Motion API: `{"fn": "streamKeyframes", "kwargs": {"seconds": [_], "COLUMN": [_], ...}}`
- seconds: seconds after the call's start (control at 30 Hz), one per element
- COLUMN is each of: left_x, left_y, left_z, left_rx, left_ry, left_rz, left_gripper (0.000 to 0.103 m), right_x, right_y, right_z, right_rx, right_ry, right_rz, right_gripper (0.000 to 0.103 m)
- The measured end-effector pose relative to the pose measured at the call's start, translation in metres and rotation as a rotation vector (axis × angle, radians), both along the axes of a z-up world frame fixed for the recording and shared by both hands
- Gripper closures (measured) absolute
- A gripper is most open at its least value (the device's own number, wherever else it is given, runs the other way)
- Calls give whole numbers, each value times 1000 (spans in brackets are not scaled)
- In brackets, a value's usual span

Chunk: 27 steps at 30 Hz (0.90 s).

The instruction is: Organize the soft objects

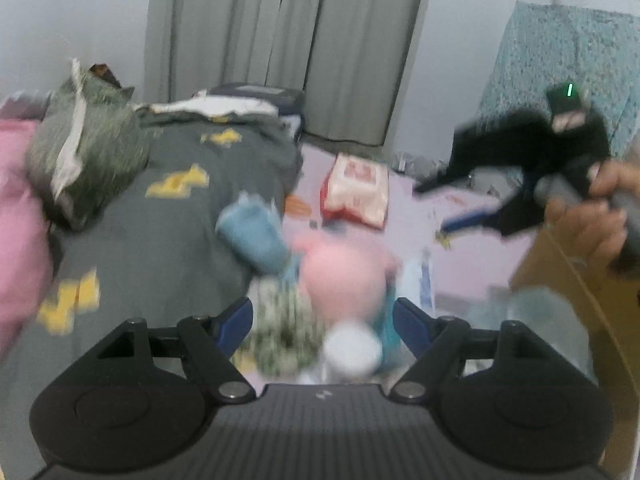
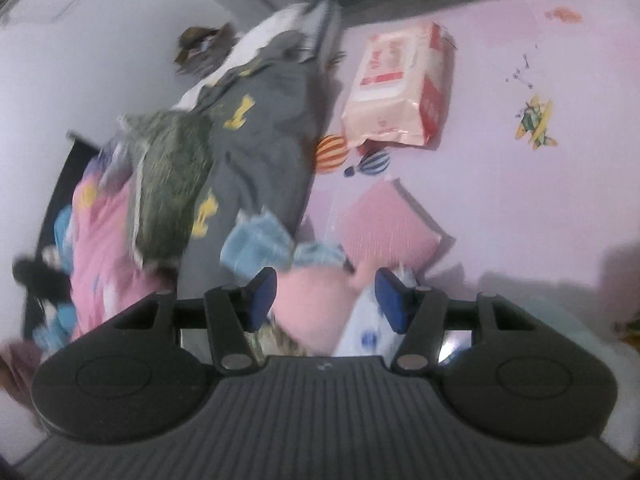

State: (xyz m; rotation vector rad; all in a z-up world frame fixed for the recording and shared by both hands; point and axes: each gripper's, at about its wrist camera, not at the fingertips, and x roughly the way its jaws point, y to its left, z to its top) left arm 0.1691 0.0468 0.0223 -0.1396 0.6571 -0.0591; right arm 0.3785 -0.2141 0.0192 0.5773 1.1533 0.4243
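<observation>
Two grippers tilt down over a cluttered bed. Left gripper [image 1: 323, 322] gapes wide, holding nothing; right gripper [image 2: 326, 300] stands half open, also empty, gripped by a hand [image 1: 588, 216]. Grey blanket [image 2: 260, 132], green cushion [image 2: 168, 184] and wipes pack [image 2: 396, 92] lie beyond. Pink plush [image 2: 316, 304] sits just ahead between both grippers' fingers, blue cloth [image 2: 256, 244] beside it

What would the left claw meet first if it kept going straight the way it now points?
Most likely the pink plush toy, which sits between and just beyond the open left claw. A white round object lies lower in the gap and could be touched first; blur makes depth uncertain.
</observation>
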Motion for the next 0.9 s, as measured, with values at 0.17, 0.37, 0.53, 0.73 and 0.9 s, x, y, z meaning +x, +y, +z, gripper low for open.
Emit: {"fn": "streamKeyframes", "kwargs": {"seconds": [0.17, 0.37, 0.53, 0.73, 0.9], "left_x": [93, 186, 232, 267, 286], "left_y": [0, -10, -18, -30, -36], "left_z": [16, -7, -39, -72, -89], "left_rx": [50, -6, -96, -57, -136], "left_ry": [104, 343, 501, 661, 708], "left_rz": [-167, -216, -196, -147, -148], "left_gripper": [23, 30, 37, 37, 35], "right_x": [44, 69, 91, 105, 107], "right_y": [-6, -11, -13, -21, -31], "right_z": [-41, -82, -98, -109, -115], "right_rx": [18, -35, -32, -11, 15], "right_ry": [167, 239, 225, 238, 246], "right_rz": [-86, -100, -83, -85, -99], "right_gripper": [49, 48, 49, 49, 49]}}
